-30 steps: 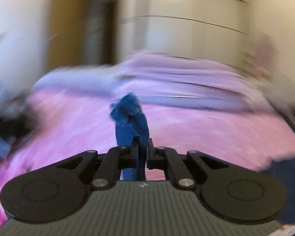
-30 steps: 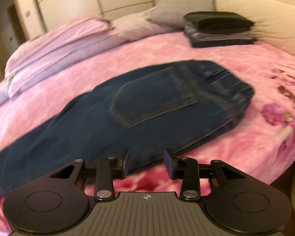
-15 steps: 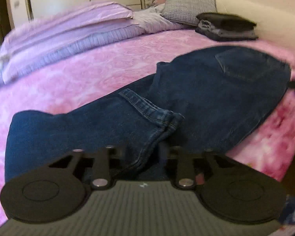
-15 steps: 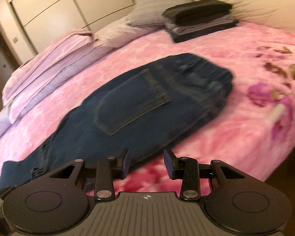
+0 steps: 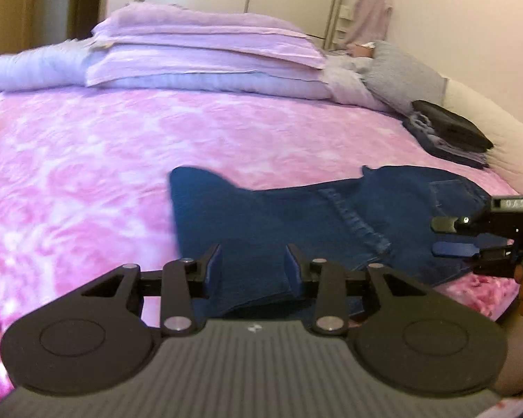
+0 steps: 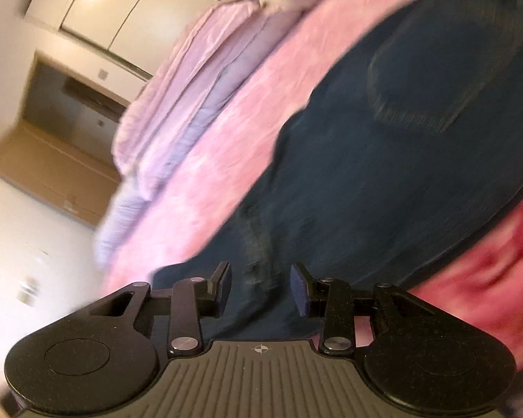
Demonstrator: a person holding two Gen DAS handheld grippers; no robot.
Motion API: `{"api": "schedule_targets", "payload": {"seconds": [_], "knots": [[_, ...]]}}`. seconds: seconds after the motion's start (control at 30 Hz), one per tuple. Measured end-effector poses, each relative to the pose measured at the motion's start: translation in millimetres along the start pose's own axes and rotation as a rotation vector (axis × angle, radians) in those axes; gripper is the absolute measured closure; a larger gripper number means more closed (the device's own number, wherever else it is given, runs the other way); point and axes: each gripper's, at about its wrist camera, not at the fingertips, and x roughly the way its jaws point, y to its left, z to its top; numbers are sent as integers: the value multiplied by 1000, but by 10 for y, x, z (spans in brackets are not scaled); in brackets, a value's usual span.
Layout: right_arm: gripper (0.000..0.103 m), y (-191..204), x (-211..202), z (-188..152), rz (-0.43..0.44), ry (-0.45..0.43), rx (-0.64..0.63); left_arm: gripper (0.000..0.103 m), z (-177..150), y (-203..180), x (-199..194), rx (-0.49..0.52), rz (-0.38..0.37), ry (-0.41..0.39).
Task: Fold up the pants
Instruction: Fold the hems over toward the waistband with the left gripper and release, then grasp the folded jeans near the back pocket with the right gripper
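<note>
Dark blue jeans [image 5: 296, 219] lie on the pink bedspread [image 5: 87, 160], the legs doubled back so a stitched hem rests on top near the seat. My left gripper [image 5: 252, 270] is open just above the folded edge, with nothing between its fingers. The right gripper [image 5: 449, 237] shows at the right edge of the left wrist view, open over the waist end, a hand behind it. In the tilted, blurred right wrist view the jeans [image 6: 383, 160] fill the right half with the back pocket up, and my right gripper [image 6: 261, 287] stands open over the hem seam.
Folded lilac bedding [image 5: 205, 55] is stacked at the far side of the bed. A grey pillow [image 5: 401, 76] and a stack of dark folded clothes [image 5: 449, 132] sit at the back right. White wardrobe doors [image 6: 122, 7] stand behind.
The left gripper let go of the jeans leg it was shut on and now stands open over the folded jeans. The right gripper tilted and moved in close over the hem.
</note>
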Motion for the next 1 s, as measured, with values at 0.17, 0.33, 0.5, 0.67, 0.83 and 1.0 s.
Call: {"api": "schedule_targets", "payload": {"seconds": [0.17, 0.33, 0.5, 0.67, 0.83, 1.0], "knots": [[69, -52, 302, -72, 6, 52, 95, 70, -87, 165, 106, -44, 2, 31], [69, -24, 494, -54, -103, 38, 55, 70, -134, 241, 136, -62, -6, 31], [69, 150, 605, -128, -169, 22, -40, 68, -162, 287, 187, -82, -7, 38], [92, 358, 669, -295, -177, -43, -224, 67, -153, 276, 218, -80, -3, 42], [92, 656, 82, -350, -192, -329, -472, 70, -2, 163, 112, -24, -44, -14], [92, 35, -39, -189, -326, -264, -295, 76, 10, -54, 353, 25, -87, 39]]}}
